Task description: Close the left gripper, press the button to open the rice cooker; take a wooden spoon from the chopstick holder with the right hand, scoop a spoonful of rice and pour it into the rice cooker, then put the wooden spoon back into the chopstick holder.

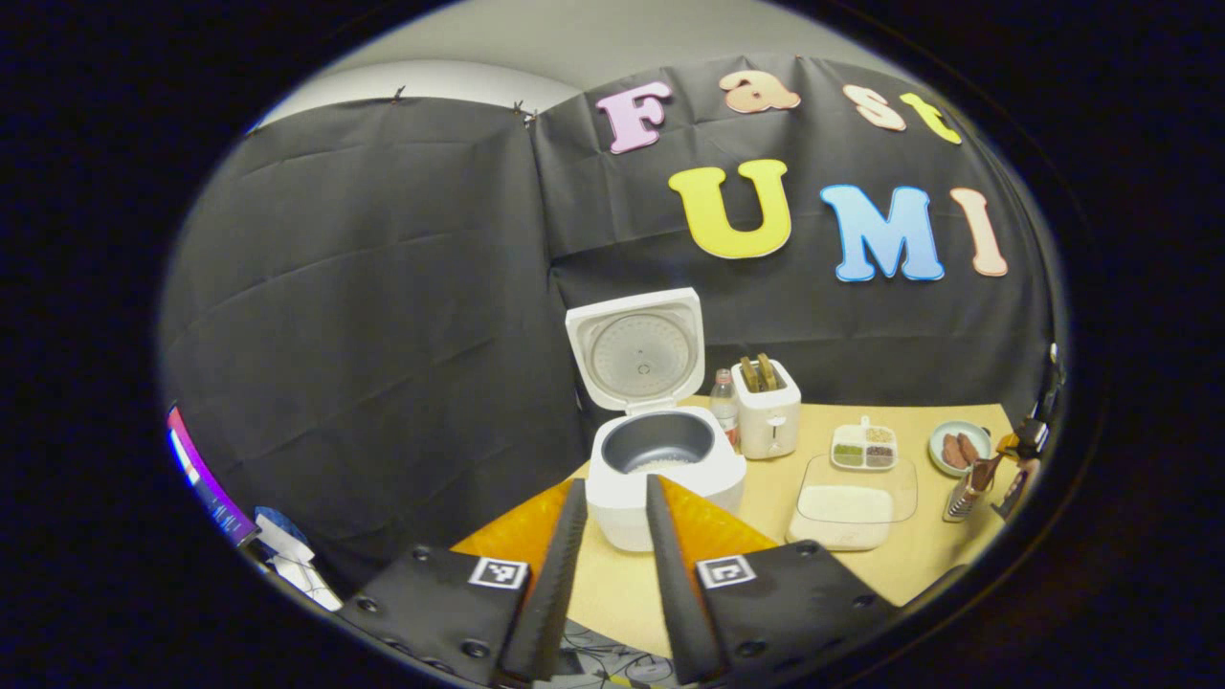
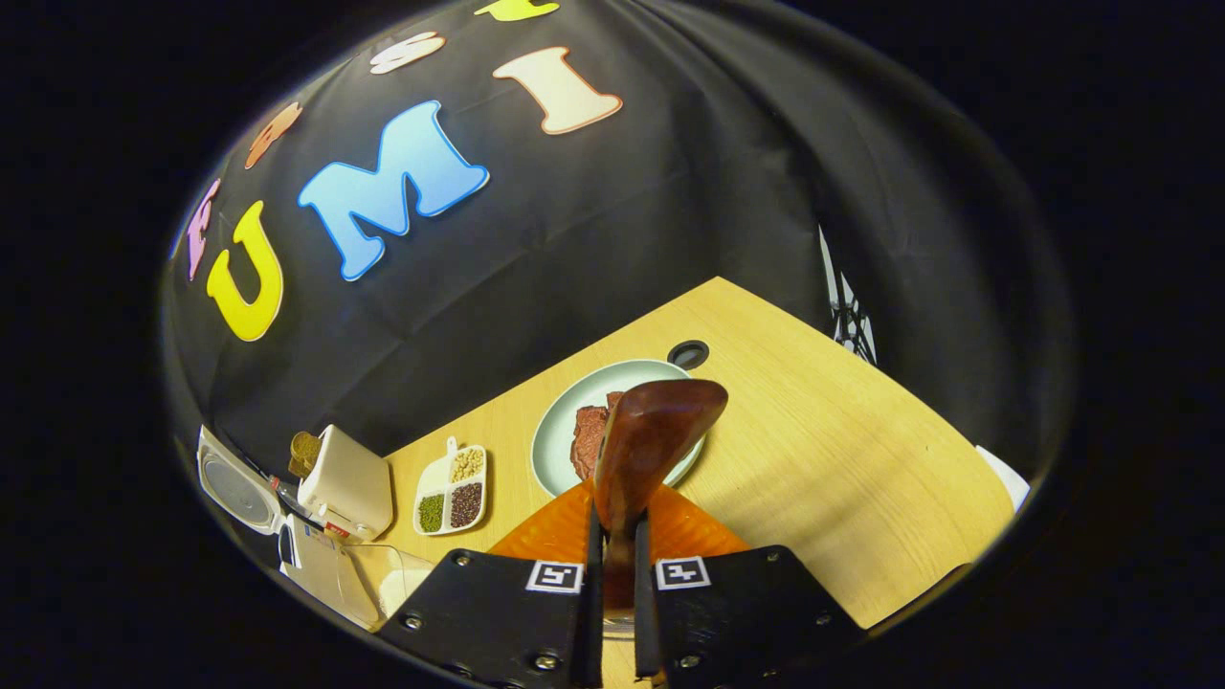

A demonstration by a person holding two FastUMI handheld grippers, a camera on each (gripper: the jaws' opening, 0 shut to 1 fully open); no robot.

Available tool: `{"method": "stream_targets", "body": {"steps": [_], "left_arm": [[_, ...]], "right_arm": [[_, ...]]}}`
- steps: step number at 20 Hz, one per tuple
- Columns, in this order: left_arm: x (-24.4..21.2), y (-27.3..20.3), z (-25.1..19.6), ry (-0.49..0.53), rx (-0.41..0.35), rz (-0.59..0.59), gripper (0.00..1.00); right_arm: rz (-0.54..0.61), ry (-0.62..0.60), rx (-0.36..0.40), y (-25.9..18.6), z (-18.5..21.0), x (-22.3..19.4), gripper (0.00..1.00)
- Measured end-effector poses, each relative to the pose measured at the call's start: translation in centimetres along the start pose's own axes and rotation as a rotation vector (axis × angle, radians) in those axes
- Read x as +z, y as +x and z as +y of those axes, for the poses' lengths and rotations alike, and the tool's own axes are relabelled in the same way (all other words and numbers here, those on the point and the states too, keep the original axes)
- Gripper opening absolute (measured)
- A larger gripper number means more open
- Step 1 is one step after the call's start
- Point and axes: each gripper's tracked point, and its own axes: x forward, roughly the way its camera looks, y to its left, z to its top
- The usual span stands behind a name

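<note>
**No legible writing on the table or the tools**

The only signs are square black-and-white marker tags, patterns rather than words. The left gripper [image 1: 616, 481] carries two, one [image 1: 499, 572] behind each finger's base, the other [image 1: 724, 571] across the gap. The right gripper [image 2: 617, 522] carries a similar pair [image 2: 556, 576] [image 2: 681, 572], flanking the wooden spoon [image 2: 651, 431] handle. Ahead and right of the left claw, the bottle [image 1: 724, 407] has a label too small to read.

Black cloth wall [image 1: 383, 287] hangs creased behind a light wooden table [image 2: 813, 459]; pale ceiling [image 1: 593, 38] shows above it.
</note>
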Motion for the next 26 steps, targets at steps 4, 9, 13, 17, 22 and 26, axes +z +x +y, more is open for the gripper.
{"method": "stream_targets", "body": {"steps": [4, 9, 13, 17, 22, 26], "left_arm": [[0.6, -0.8, 1.5, -0.025, -0.050, -0.055, 0.87], [2.2, -2.8, 4.5, -0.098, -0.146, -0.134, 0.83], [2.8, -3.9, 7.6, -0.143, -0.200, -0.184, 0.90], [4.1, -3.9, 11.4, -0.144, -0.146, -0.198, 0.89], [2.7, -1.4, 13.2, -0.150, -0.054, -0.130, 0.89], [1.6, 0.9, 12.9, -0.165, 0.009, -0.061, 0.84]], "right_arm": [[-0.058, -0.045, 0.081, -5.8, 4.8, 4.0, 0.13], [-0.063, -0.117, 0.230, -12.5, 15.1, 3.6, 0.13], [-0.047, -0.223, 0.281, -14.4, 22.3, -0.8, 0.13], [0.024, -0.346, 0.306, -12.2, 26.8, -6.2, 0.13], [0.109, -0.468, 0.240, -6.2, 26.4, -12.1, 0.13], [0.136, -0.597, 0.233, -3.2, 25.3, -15.1, 0.13]]}}
